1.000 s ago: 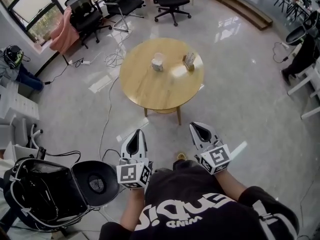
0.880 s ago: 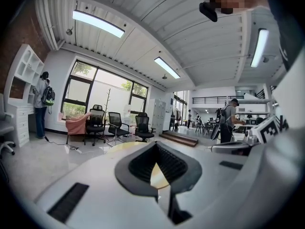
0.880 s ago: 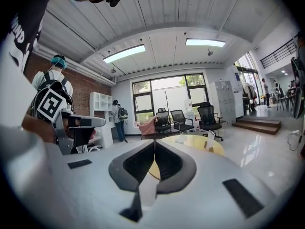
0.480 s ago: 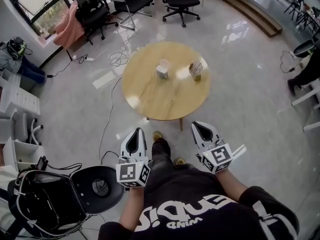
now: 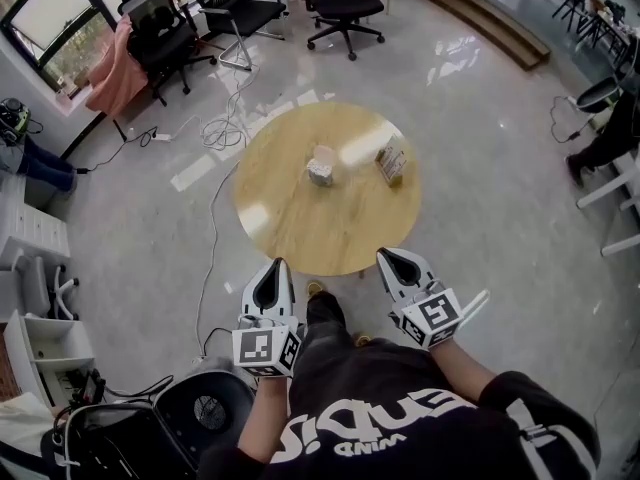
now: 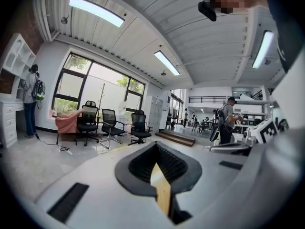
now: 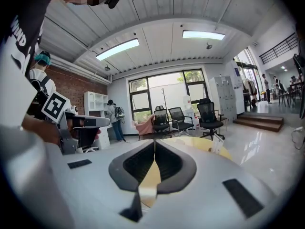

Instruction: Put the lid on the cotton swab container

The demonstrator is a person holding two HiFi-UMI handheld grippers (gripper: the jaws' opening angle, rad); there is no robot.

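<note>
The round, light-wood bench (image 5: 300, 218) now lies much nearer in the head view. Its near rim, a second ago well ahead of the left gripper (image 5: 276, 266) and the right gripper (image 5: 391, 257), now reaches level with their tips. Its legs no longer show beneath it. The pale, round cotton swab container (image 5: 322, 166) and the small boxy item (image 5: 390, 160) beside it sit lower in the picture and look larger. A dark trouser leg (image 5: 326, 313) now shows between the grippers. The bulky black floor gear with a round flap (image 5: 205, 410) has slid towards the bottom left corner.
</note>
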